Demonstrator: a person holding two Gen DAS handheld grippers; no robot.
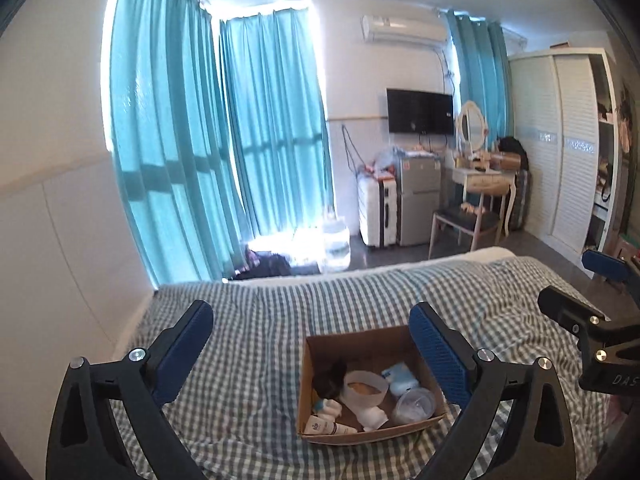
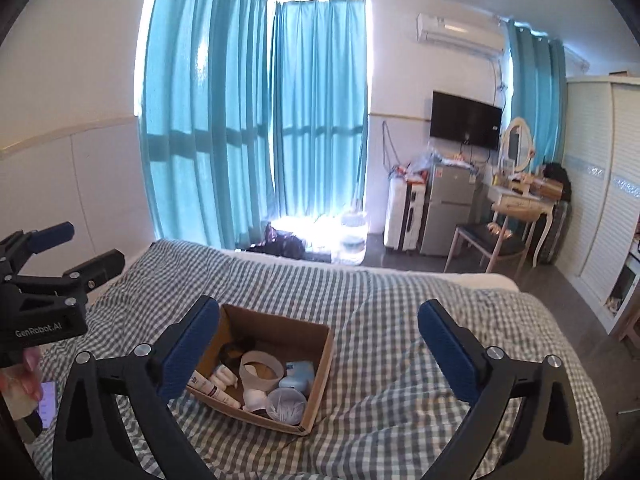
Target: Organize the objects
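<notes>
Both claws, the left gripper (image 1: 312, 346) and the right gripper (image 2: 320, 342), are wide apart and hold nothing. Below them a cardboard box (image 1: 362, 434) sits on the checked bed (image 1: 256, 320), filled with small things. It looks light but bendy, so grab its side walls. A white cup (image 1: 366, 390) inside could tip.

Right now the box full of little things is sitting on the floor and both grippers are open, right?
Not quite. The box is on the checked bed, not the floor; the right wrist view shows the bedding all around it. The rest holds: the left gripper and right gripper are both open, with nothing gripped.
</notes>
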